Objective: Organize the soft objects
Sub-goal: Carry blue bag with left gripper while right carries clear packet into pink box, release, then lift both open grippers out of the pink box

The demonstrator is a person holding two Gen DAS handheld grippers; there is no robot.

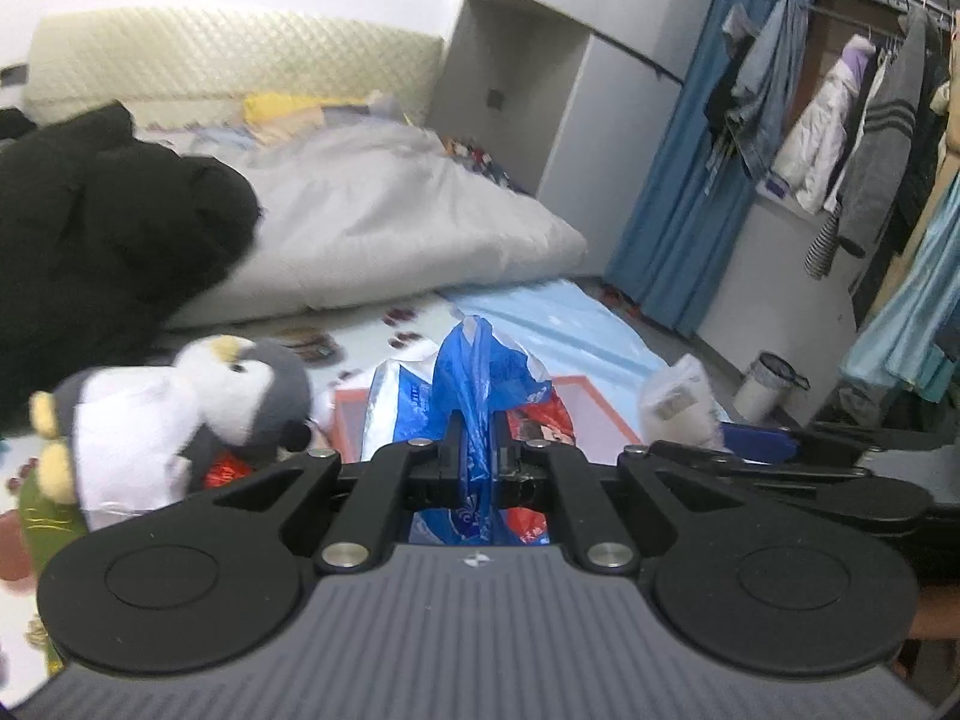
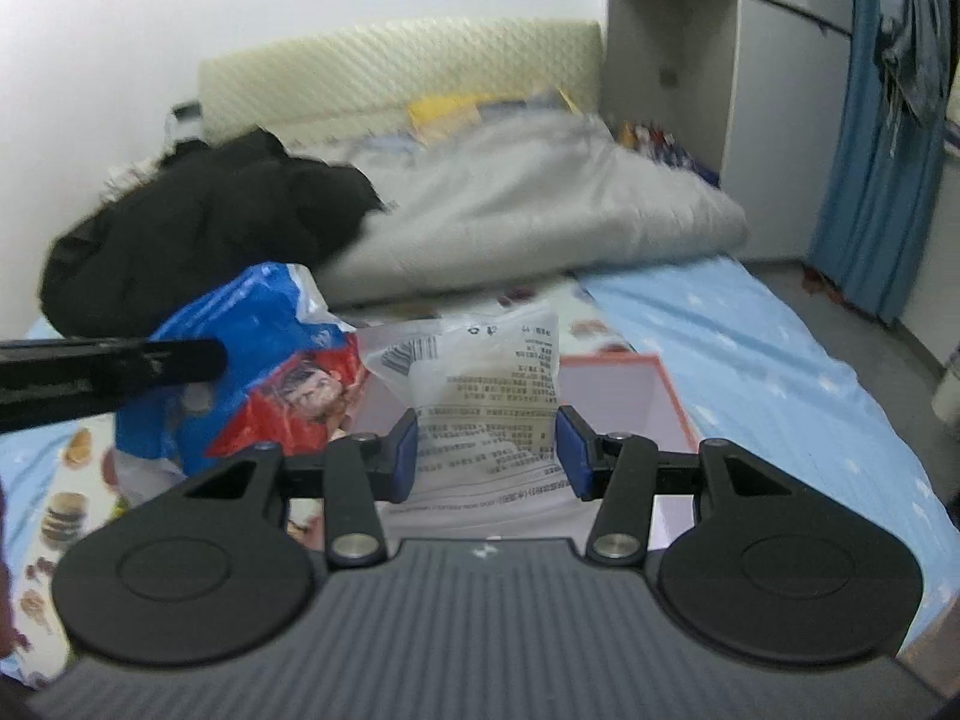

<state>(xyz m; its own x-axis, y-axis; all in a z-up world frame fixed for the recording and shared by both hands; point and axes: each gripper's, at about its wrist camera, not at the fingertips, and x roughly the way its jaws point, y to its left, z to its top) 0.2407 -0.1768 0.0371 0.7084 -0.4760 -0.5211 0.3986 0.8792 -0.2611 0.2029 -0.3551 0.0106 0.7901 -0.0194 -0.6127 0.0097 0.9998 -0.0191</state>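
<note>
My left gripper (image 1: 477,450) is shut on the top edge of a blue and red plastic bag (image 1: 480,378) and holds it over a shallow box with an orange rim (image 1: 591,393). The same bag (image 2: 252,360) shows at the left of the right wrist view, with the left gripper's finger (image 2: 108,369) across it. My right gripper (image 2: 486,456) is open, its blue pads on either side of a clear printed packet (image 2: 486,408) that stands over the box (image 2: 666,396). A grey and white penguin plush (image 1: 198,408) sits left of the blue bag.
A black garment (image 1: 102,234) and a grey folded duvet (image 1: 408,228) lie further back on the bed. A light blue sheet (image 2: 750,372) covers the right side. Clothes (image 1: 852,120) hang at the right, with a small white bin (image 1: 765,384) on the floor.
</note>
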